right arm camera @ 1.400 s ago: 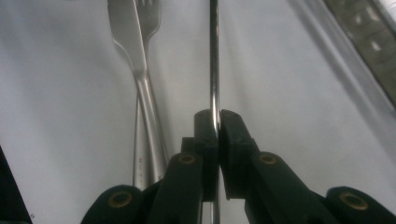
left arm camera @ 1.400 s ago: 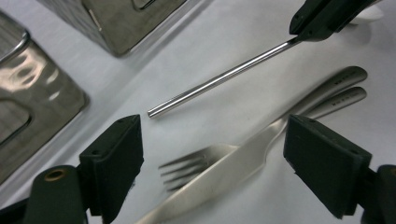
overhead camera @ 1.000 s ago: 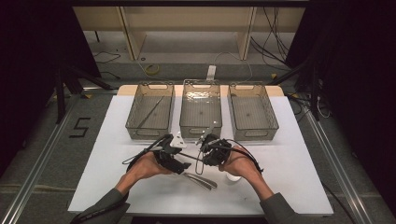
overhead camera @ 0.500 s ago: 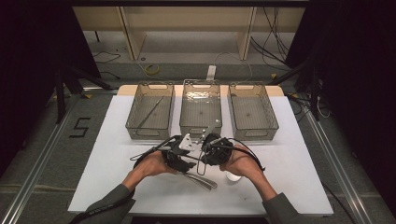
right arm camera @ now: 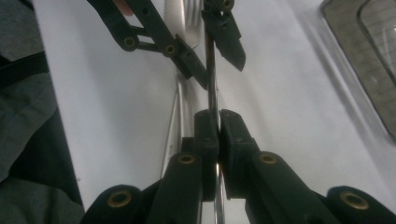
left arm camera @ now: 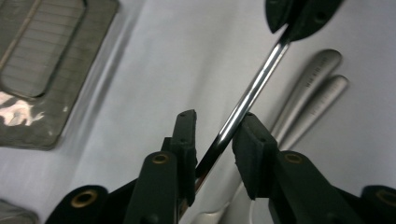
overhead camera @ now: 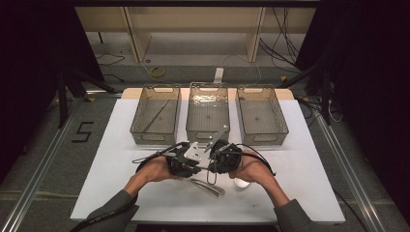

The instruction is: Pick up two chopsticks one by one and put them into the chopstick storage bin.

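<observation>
The high view looks from above the person's side, forward and down on the whole white rectangular table (overhead camera: 121, 145), from rather far. The left gripper view looks from very near along its own black jaws, down on the white surface. The right gripper view also looks from very near along its jaws. Both gripper views share the thin shiny metal rod (left arm camera: 252, 93) and the flat grey metal handles (left arm camera: 308, 88).

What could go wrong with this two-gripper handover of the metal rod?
1. The left gripper has just been closing; the shiny rod crosses its jaws at a slant and may twist or slip out.
2. If the right gripper, shut on the rod, releases early, it could drop onto the tweezers below.
</observation>
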